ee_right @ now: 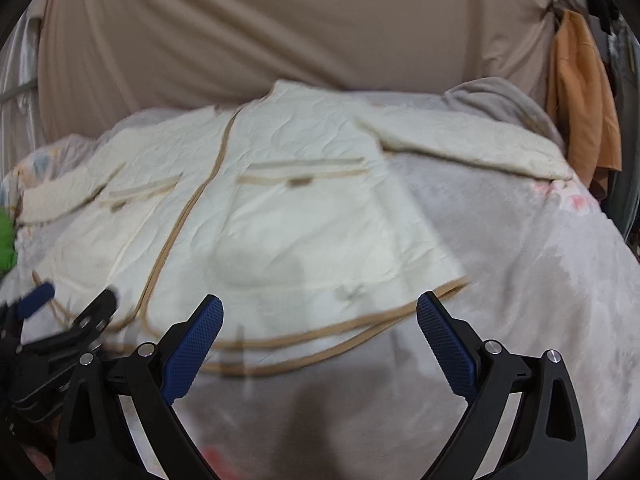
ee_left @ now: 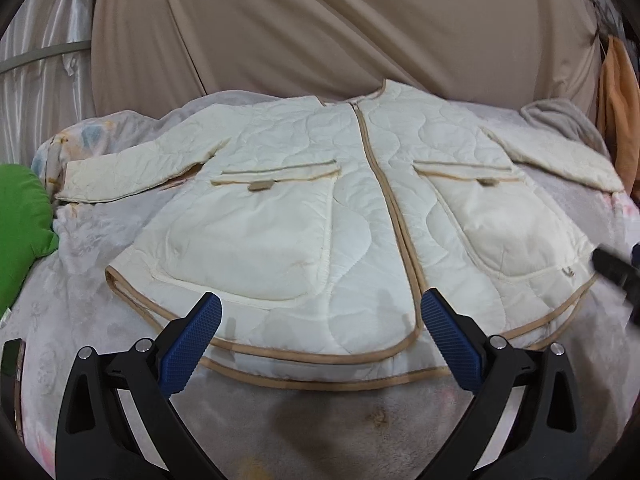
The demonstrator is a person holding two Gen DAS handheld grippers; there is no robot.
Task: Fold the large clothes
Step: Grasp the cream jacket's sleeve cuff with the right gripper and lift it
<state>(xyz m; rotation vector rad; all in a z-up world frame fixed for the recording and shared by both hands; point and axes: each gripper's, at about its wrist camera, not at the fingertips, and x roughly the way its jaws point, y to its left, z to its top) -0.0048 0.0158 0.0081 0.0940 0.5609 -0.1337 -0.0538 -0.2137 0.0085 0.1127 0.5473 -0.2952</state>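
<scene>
A cream quilted jacket with tan trim lies spread flat, front up and zipped, on a grey blanket-covered bed. Both sleeves stretch out sideways. My left gripper is open and empty, hovering over the jacket's bottom hem near the zipper. My right gripper is open and empty above the hem of the jacket at its right front panel. The right wrist view is motion-blurred. The left gripper also shows in the right wrist view at the far left, and part of the right gripper shows at the left wrist view's right edge.
A beige sheet hangs behind the bed. A green cushion lies at the left. An orange cloth hangs at the right. A crumpled grey blanket fold sits at the bed's back right.
</scene>
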